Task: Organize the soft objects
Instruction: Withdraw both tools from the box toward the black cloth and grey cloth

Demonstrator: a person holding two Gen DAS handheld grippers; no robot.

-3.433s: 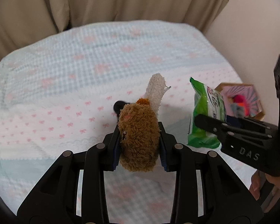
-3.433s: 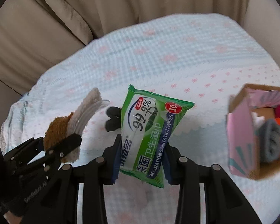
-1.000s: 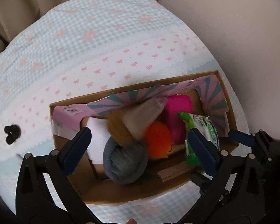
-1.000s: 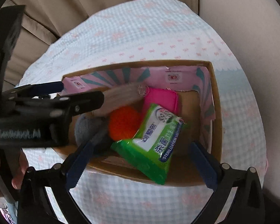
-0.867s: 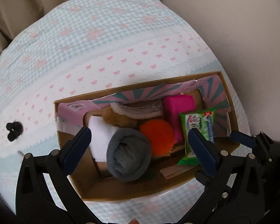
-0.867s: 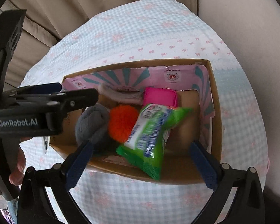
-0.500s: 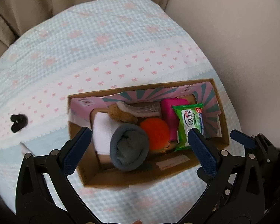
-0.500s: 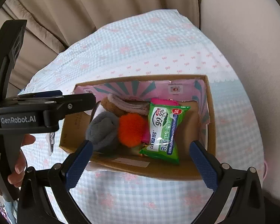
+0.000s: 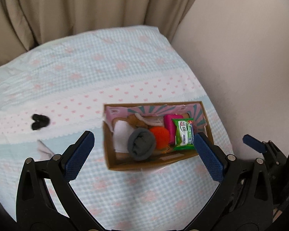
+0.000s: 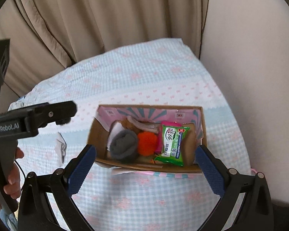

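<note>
Above the box (image 9: 113, 159), you held both grippers with nothing in them: the left gripper (image 9: 142, 144) had its jaws spread wide, and so did the right gripper (image 10: 145, 156). Inside the box lay the wipes (image 9: 183, 134) at the right, just beside a pink pouch (image 9: 169, 127), an orange ball (image 9: 160, 137) and a grey roll (image 9: 141, 146). Behind those, the plush (image 9: 133, 120) rested against the far wall, with a white cloth (image 9: 120, 134) to its left. Out on the bedspread (image 9: 125, 67), a black item (image 9: 39, 122) sat well apart from the box, to its left. Your hand (image 10: 10, 175) gripped the left tool's handle in the right wrist view.
</note>
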